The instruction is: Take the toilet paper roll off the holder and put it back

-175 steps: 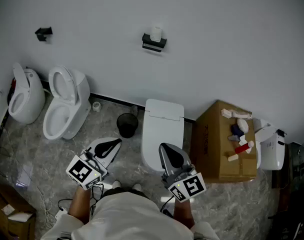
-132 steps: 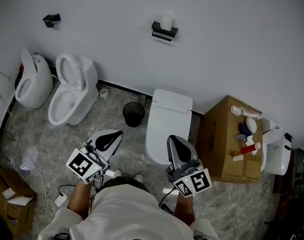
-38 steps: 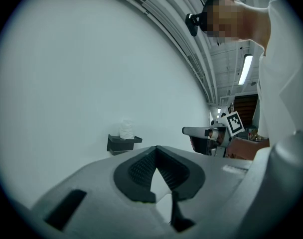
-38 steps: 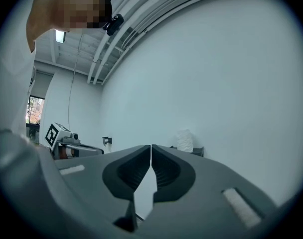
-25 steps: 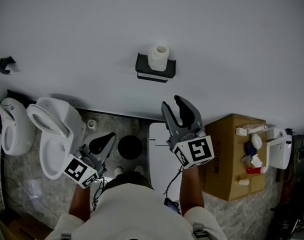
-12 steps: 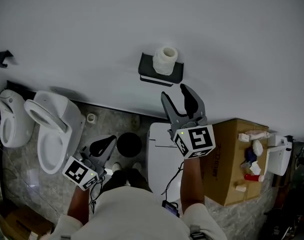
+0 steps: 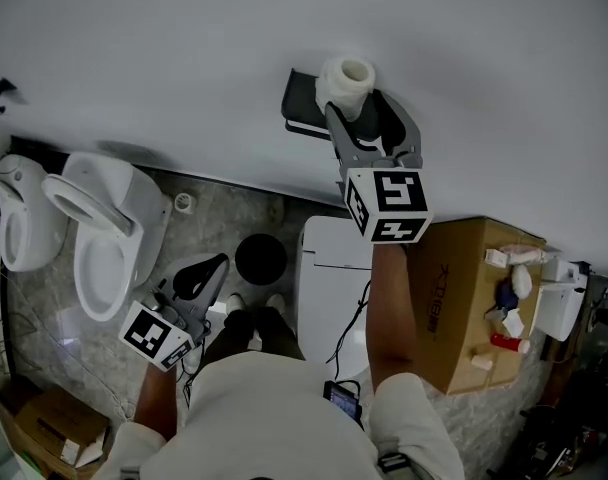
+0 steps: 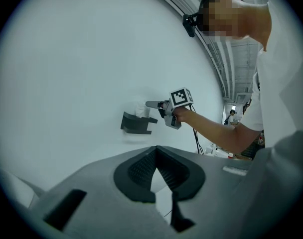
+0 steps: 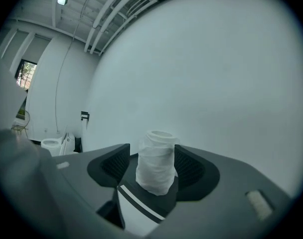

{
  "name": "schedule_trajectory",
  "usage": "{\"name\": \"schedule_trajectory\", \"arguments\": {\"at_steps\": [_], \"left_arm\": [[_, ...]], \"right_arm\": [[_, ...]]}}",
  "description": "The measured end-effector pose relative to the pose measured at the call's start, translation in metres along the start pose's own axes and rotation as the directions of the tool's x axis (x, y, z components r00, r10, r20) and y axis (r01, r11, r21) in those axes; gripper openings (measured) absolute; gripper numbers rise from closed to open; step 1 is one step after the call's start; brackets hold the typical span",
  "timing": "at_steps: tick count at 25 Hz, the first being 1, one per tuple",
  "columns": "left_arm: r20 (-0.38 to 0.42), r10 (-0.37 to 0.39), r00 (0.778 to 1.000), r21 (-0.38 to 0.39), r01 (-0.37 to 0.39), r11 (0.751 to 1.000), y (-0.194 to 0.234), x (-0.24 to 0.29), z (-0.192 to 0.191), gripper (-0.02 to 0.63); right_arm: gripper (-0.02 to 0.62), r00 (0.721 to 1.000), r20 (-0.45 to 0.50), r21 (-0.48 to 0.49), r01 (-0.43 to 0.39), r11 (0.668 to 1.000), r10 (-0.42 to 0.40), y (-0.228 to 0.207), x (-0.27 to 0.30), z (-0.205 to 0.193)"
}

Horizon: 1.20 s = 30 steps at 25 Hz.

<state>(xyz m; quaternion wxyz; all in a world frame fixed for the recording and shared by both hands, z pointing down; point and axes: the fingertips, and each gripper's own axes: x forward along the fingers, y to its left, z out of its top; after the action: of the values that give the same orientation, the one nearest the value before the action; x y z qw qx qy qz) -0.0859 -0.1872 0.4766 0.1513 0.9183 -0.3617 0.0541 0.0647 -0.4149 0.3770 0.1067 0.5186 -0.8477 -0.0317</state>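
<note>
Right claw: my right claw [image 7: 364, 110] is held up at the white wall [image 7: 164, 48] on an outstretched arm, its marker cube [image 7: 388, 204] facing the head camera
Right jaws: wide apart, having just been opening; the toilet paper roll [image 9: 155, 164] stands between them, one pad to each side; I see a gap at the left pad, and the right pad lies close beside the paper, contact there not clear; I have no hold on it
Toilet paper roll: upright on the holder [image 7: 304, 108], hollow core uppermost, outer wrap loose and rumpled; in the head view it sits toward the holder's right end
Holder: a dark shelf fixed to the wall, with a pale stripe along its front edge in the right gripper view; the roll rests on its top
Left claw: my left claw [image 7: 198, 276] hangs low at my left side, well apart from the holder, above the grey marbled floor [image 7: 44, 348]
Left jaws: the tips meet in the left gripper view, with only a narrow wedge of white behind them; nothing is between them
Cross-check: the left gripper view shows my right claw at the wall, its jaws level with the roll above the holder
Surroundings: a closed toilet [image 7: 329, 278] directly below the holder; a black bin [image 7: 261, 258] just beside it on the left; a cardboard box [image 7: 464, 298] on the right with small items on top; an open toilet [image 7: 104, 223] further left
</note>
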Motion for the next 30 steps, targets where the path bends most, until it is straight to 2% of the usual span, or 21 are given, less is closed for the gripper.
{"name": "schedule_trajectory", "arguments": {"at_steps": [6,11,16,30], "left_arm": [[-0.012,0.02,1.0,-0.01,-0.021,1.0,0.001,-0.006,-0.007,0.005],[-0.012,0.034,0.999,-0.009,-0.034,0.999,0.005,-0.009,-0.006,0.005],[-0.011,0.033,0.999,-0.006,-0.033,0.999,0.005,-0.009,-0.003,0.005],[-0.006,0.057,0.998,-0.003,-0.057,0.998,0.004,-0.018,-0.002,0.005]], "right_arm": [[0.284,0.996,-0.055,-0.035,0.072,0.997,-0.074,-0.009,0.022,-0.01],[0.284,0.986,-0.126,-0.04,0.101,0.994,-0.105,-0.017,0.035,-0.026],[0.284,0.978,-0.154,-0.046,0.137,0.989,-0.143,-0.024,0.044,-0.029],[0.284,0.979,-0.152,-0.056,0.13,0.99,-0.138,-0.023,0.05,-0.027]]}}
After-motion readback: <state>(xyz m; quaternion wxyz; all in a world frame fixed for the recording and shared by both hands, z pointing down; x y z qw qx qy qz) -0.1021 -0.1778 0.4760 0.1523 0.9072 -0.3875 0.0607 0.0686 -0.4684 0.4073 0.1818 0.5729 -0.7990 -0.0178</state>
